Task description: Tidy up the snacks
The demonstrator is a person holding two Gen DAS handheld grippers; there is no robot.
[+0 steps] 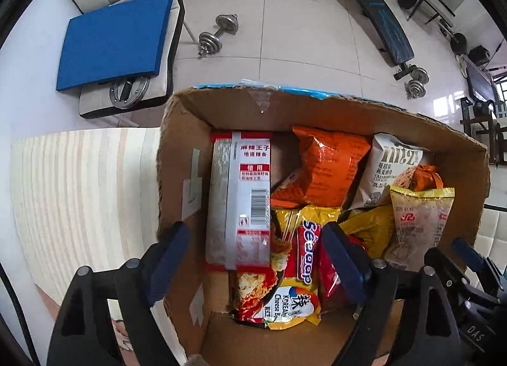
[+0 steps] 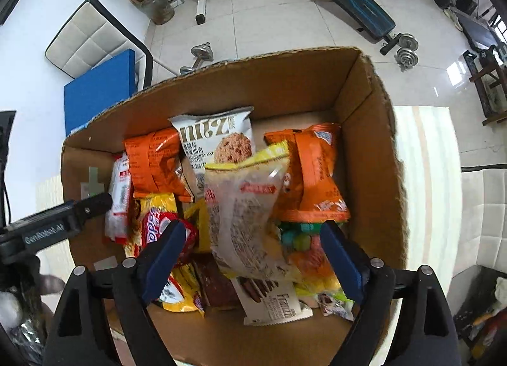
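An open cardboard box [image 1: 317, 109] [image 2: 285, 81] holds several snack packets. In the left wrist view my left gripper [image 1: 255, 258] hangs open over the box's left side. Below it, untouched, lie a white and red packet [image 1: 240, 201] and a yellow Sedaap noodle packet [image 1: 294, 271]. In the right wrist view my right gripper [image 2: 253, 255] is open above a clear packet with yellow edges [image 2: 247, 207]. That packet looks blurred and touches neither pad. Orange bags [image 2: 155, 163] and a white cookie bag [image 2: 218, 141] lie behind it, and a Franzzi packet [image 2: 272, 299] lies in front.
The box stands on a pale striped tabletop [image 1: 79, 192]. Beyond it are a white chair with a blue cushion [image 1: 117, 40], a dumbbell [image 1: 218, 33] and a workout bench [image 1: 374, 8] on the tiled floor. The other gripper [image 2: 63, 217] shows at the left.
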